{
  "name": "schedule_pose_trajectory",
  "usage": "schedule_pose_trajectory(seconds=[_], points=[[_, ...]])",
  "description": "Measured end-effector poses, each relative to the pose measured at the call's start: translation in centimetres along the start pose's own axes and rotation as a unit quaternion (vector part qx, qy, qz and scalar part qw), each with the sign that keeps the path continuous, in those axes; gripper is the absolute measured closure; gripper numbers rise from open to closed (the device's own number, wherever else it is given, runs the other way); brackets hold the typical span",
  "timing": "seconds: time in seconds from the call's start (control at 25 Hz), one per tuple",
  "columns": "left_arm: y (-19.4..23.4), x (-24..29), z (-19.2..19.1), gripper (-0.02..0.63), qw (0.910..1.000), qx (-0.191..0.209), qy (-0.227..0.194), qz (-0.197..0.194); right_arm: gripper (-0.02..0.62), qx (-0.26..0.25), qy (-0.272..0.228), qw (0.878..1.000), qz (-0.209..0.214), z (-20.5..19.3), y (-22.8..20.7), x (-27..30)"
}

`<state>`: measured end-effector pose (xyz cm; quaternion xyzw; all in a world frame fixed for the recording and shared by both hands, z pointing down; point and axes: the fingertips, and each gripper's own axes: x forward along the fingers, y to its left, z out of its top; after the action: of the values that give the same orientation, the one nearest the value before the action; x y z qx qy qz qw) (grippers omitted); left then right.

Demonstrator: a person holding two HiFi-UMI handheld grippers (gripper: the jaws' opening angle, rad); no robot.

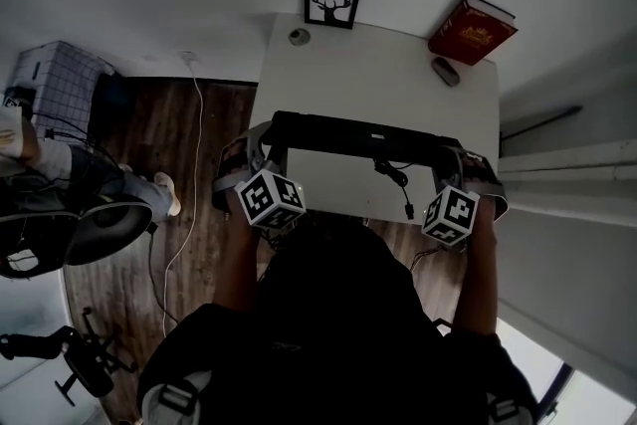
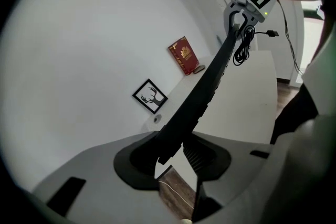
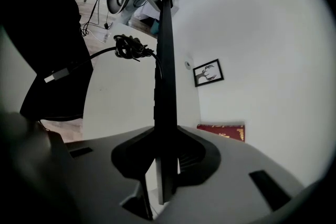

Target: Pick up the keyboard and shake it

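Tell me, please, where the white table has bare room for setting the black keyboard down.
The middle of the white table is bare, between the framed deer picture and the red book. The front strip under the black keyboard is also free, save its dangling cable. The back right corner is crowded: book and small dark oval object.

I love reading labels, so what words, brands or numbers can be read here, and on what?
No text reads clearly.
Red book: gold print on the cover, too blurred to read.
Keyboard: one small pale label, too small to read.
Marker cubes: black-and-white square codes, no letters.
Framed deer picture: no words.
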<state>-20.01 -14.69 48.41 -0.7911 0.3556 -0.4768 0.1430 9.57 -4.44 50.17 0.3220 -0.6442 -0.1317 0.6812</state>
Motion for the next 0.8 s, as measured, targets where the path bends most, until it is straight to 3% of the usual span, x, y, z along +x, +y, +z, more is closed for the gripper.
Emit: schedule_pose_trajectory(seconds=[0.4,0.6,0.8], points=[[-5.0,2.2,-4.1,0.469,0.9945,0.029,0.010,-0.100,0.500,0.040,0.044,0.995,0.086,0.2,7.7,0.9],[-7.8,2.9,-5.2,0.471,0.9870,0.028,0.023,-0.157,0.500,0.047,0.047,0.988,0.142,-0.6,10.7,1.7],[-9.0,4.3,-5.4,0.476,0.9770,0.029,0.051,-0.205,0.500,0.041,0.042,0.980,0.188,-1.4,11.0,3.7]])
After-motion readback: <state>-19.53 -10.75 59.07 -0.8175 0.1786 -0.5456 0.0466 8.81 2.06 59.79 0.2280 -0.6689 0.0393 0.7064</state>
